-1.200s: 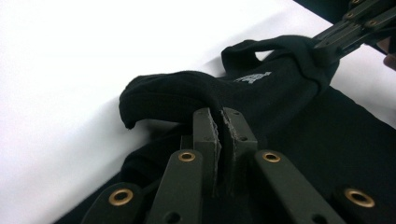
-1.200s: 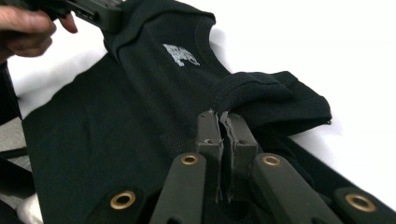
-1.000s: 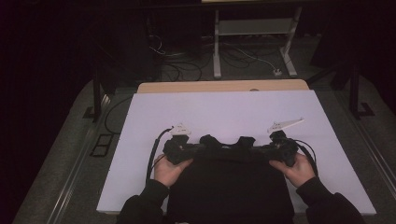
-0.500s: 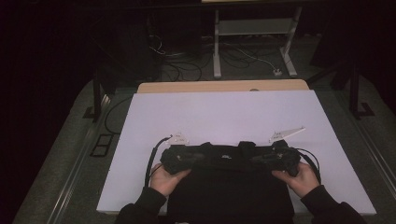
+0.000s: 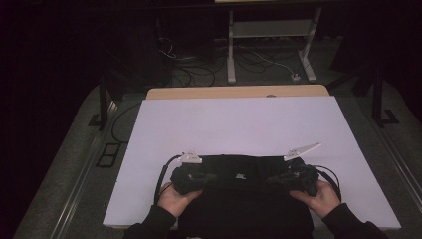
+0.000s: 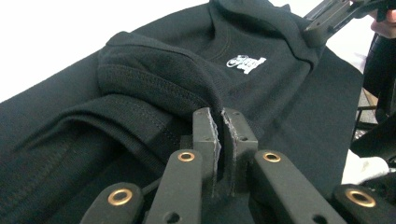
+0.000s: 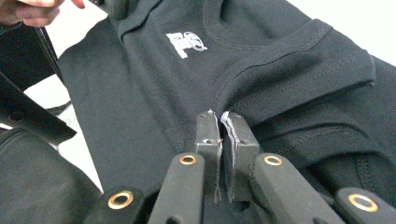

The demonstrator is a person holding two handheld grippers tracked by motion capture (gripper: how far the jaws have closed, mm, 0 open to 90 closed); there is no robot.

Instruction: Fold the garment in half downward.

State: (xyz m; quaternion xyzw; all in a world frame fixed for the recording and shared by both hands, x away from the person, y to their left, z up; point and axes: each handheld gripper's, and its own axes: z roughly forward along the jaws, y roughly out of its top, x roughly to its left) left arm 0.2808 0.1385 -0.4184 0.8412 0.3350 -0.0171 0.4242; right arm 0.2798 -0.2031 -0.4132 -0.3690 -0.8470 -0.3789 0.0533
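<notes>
A black T-shirt point(image 5: 239, 199) lies at the lower centre of the high view, on the near part of the white desk point(image 5: 234, 124), its collar edge toward the middle of the frame and its lower part running off the bottom edge between the person's sleeves. The left tool point(image 5: 191, 178) sits at the garment's left shoulder, lower left of centre, held by the left hand point(image 5: 174, 198); the right tool point(image 5: 293, 178) sits at the right shoulder, lower right of centre, held by the right hand point(image 5: 318, 196). In the left gripper view the two black jaws stand together, clamped on a fold of the shirt's fabric near the sleeve seam at lower centre; the bunched sleeve hem rises at upper left of them, and a small white printed logo point(image 6: 246, 62) shows at upper centre below the collar. The other tool appears at the upper right corner of that view, on the far shoulder. In the right gripper view the jaws are likewise pressed together on the shirt's shoulder fabric at lower centre, with the round neckline point(image 7: 243, 23) at top centre and the logo at upper left. Between the two tools the fabric spans flat across the desk. Grey plates top both tools. A wooden desk edge point(image 5: 239, 92) shows beyond the white surface, and cables point(image 5: 199, 64) lie on the floor at upper centre.
</notes>
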